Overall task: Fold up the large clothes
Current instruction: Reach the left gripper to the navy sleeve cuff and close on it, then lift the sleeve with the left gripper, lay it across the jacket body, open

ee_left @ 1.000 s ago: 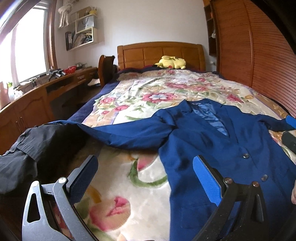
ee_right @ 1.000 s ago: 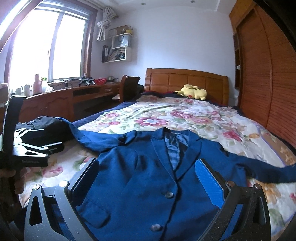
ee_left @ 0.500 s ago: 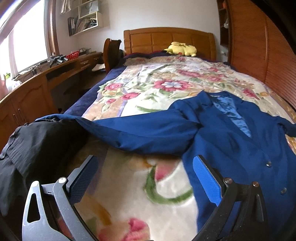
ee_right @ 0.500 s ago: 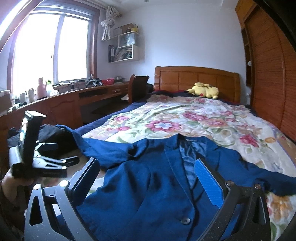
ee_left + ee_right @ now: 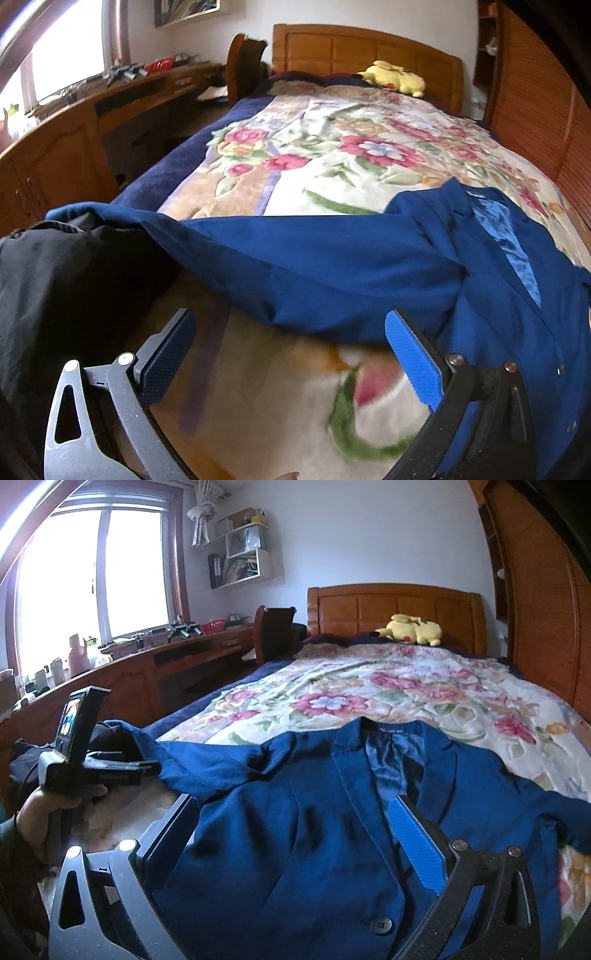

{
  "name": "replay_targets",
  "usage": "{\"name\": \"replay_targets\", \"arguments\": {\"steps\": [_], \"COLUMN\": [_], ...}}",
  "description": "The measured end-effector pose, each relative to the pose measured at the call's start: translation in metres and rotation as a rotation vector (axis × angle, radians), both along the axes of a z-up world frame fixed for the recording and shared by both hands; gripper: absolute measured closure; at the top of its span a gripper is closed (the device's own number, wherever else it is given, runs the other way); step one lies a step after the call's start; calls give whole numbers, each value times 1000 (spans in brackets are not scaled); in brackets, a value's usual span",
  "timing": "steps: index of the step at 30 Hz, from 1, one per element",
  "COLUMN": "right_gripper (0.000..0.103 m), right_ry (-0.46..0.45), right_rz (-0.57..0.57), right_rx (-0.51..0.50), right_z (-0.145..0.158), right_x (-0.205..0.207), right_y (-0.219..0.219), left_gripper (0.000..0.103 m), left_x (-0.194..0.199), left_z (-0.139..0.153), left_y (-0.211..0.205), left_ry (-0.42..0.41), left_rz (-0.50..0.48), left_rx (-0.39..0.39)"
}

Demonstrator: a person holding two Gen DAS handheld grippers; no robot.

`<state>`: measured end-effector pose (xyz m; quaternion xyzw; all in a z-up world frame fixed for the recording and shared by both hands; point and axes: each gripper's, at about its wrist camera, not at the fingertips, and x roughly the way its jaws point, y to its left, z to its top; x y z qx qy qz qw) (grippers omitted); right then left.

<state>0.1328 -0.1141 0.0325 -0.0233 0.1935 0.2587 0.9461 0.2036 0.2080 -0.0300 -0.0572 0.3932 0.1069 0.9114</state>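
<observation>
A dark blue suit jacket [image 5: 295, 812] lies front up on the flowered blanket [image 5: 406, 694], collar toward the headboard, with a shiny blue lining [image 5: 506, 236] at the neck. One sleeve [image 5: 295, 258] stretches left across the bed toward a black garment [image 5: 55, 273]. My left gripper [image 5: 288, 343] is open, low over the blanket just short of that sleeve. My right gripper [image 5: 291, 819] is open above the jacket's chest. In the right wrist view a hand holds the left gripper [image 5: 122, 770] beside the sleeve's end.
A wooden headboard [image 5: 395, 609] with a yellow plush toy [image 5: 410, 629] stands at the far end. A wooden desk [image 5: 147, 664] and chair [image 5: 275, 627] run along the left under the window. Wooden wardrobe doors [image 5: 546, 110] line the right.
My left gripper has moved forward and left toward the outstretched sleeve, which looms larger. My right gripper has advanced over the jacket toward the collar. Both stay open.
</observation>
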Motion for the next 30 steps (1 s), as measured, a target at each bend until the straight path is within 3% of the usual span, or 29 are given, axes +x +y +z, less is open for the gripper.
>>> {"name": "replay_targets", "arguments": {"steps": [2,10,20,23,24,30], "right_gripper": [1,1,1,1,1,1], "right_ry": [6,17,11,11,11,9], "right_rz": [6,10,20,21,21,22], "right_rx": [-11,-27,-32,-26,-24,-3], "right_z": [1,0,-1,0,0,3], "right_x": [0,0,-2,-3,-3,-4], "right_y": [1,4,2,0,-1,-4], "left_gripper": [1,23,39,72,92,99], "left_x": [9,36,42,41,42,41], "left_z": [-3,-16,-31,-32,-31,0], "left_y": [2,21,45,44,42,16], "left_ry": [9,43,86,77,72,-2], "left_rz": [3,61,148,130,111,47], "left_rx": [-24,-85,-81,-106,-117,-75]}}
